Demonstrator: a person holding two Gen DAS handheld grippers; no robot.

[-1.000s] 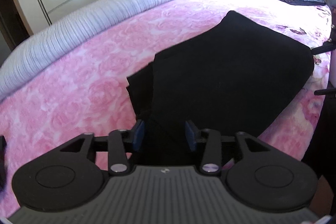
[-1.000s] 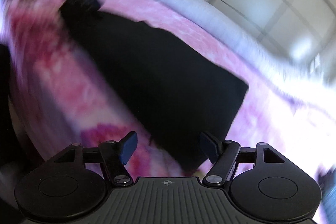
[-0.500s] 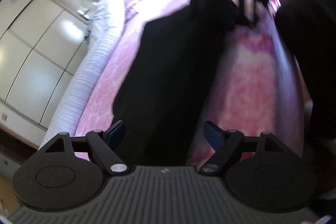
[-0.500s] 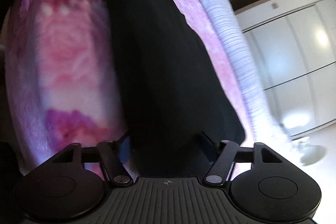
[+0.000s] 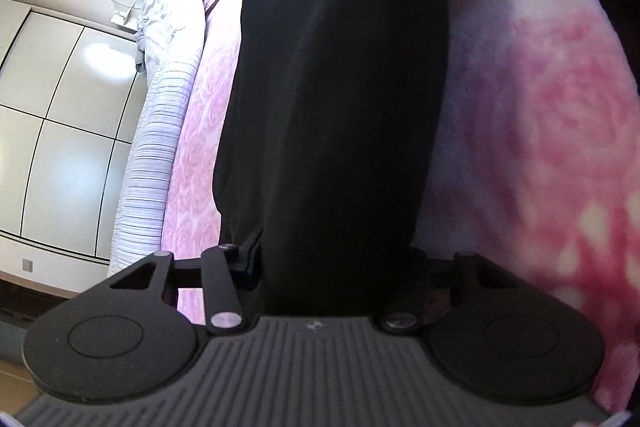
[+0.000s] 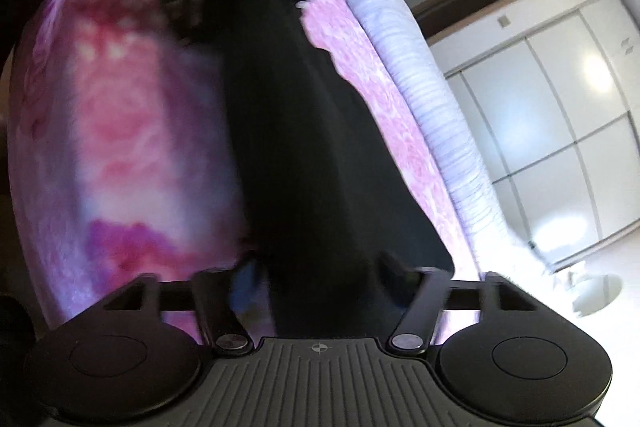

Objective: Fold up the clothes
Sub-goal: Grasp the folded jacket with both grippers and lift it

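Item: black garment [image 5: 336,99], laid lengthwise on my pink rose-print bedspread [image 5: 540,131], already folded into a long narrow panel with straight side edges; my judgement is that the lengthwise folds are done and an end-to-end fold is what remains. Tool one: my left gripper [image 5: 334,267], at one short end of the panel, jaws closing with the cloth running between them; the far pad is buried in black fabric, so I cannot tell whether the pads press on it yet. Tool two: my right gripper [image 6: 316,281], at the opposite short end, jaws opening, cloth lying between them, contact equally unclear because this view is blurred. Surroundings: striped grey duvet [image 5: 148,155] along the far bed edge, white wardrobe [image 5: 60,131] beyond. Not legible: layer count, garment type, and the panel's far end, which is hidden behind the other tool in each view.
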